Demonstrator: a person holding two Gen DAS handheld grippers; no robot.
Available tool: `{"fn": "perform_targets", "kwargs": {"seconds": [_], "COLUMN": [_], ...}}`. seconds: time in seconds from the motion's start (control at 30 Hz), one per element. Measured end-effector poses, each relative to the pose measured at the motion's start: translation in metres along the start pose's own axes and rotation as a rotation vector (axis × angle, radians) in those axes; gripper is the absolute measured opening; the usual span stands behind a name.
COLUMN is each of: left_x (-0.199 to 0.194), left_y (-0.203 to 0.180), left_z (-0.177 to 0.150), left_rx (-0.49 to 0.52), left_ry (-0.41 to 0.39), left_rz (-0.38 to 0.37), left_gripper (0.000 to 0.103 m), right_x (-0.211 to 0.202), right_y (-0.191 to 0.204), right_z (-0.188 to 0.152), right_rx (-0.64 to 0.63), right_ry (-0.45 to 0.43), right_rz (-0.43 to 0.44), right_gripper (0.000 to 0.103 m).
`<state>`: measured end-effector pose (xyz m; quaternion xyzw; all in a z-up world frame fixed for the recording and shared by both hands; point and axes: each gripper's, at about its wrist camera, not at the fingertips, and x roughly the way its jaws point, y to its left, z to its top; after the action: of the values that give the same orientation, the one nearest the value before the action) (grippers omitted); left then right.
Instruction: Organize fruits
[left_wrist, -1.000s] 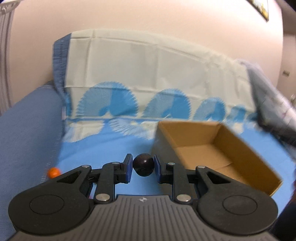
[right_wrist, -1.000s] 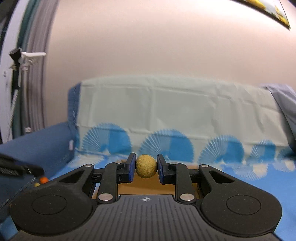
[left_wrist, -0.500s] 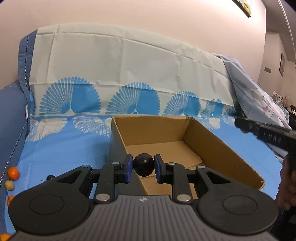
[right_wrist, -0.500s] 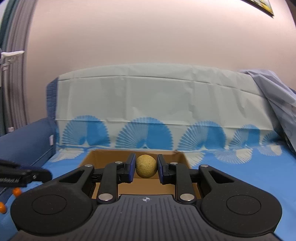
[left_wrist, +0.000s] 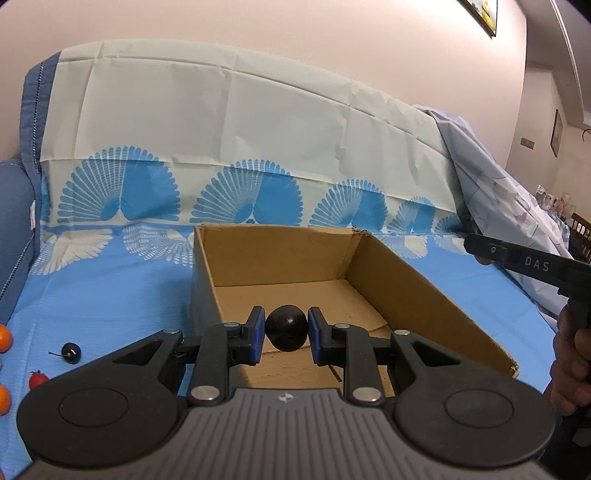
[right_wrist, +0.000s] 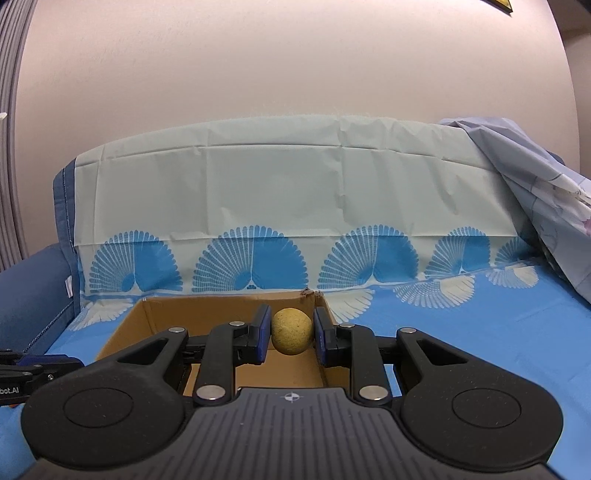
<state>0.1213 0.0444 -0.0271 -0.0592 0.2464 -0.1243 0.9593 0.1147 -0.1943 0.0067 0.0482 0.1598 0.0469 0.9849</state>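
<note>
Hovering over the box (left_wrist: 436, 295), centre frame: left gripper (left_wrist: 286, 334) pinches a dark fruit (left_wrist: 287, 332), right gripper (right_wrist: 291, 336) clamps a yellow fruit (right_wrist: 291, 331). Delivery step; next, I'd say, lower and release inside.

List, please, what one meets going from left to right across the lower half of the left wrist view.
Orange fruits at the picture's edge → small red fruit → dark cherry with a stem → dark round fruit held in the left gripper over the cardboard box → right gripper's arm → the person's hand.
</note>
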Motion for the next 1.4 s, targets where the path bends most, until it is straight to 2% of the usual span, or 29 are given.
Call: {"fn": "perform_targets", "kwargs": {"seconds": [0.43,1.4], "left_x": [0.005,0.017], "left_y": [-0.023,-0.044], "left_z": [-0.007,-0.017], "left_rx": [0.069,0.143], "left_ry": [-0.004,0.023], "left_rz": [-0.049,-0.084], "left_gripper": [0.027,0.027], "right_x": [0.007,0.015], "right_y": [0.006,0.013], "right_z": [0.0,-0.002], "right_rx": [-0.016,-0.057], "right_ry": [0.018,0.039], "right_rz": [-0.002,0.012], "right_gripper": [0.025,0.025]}}
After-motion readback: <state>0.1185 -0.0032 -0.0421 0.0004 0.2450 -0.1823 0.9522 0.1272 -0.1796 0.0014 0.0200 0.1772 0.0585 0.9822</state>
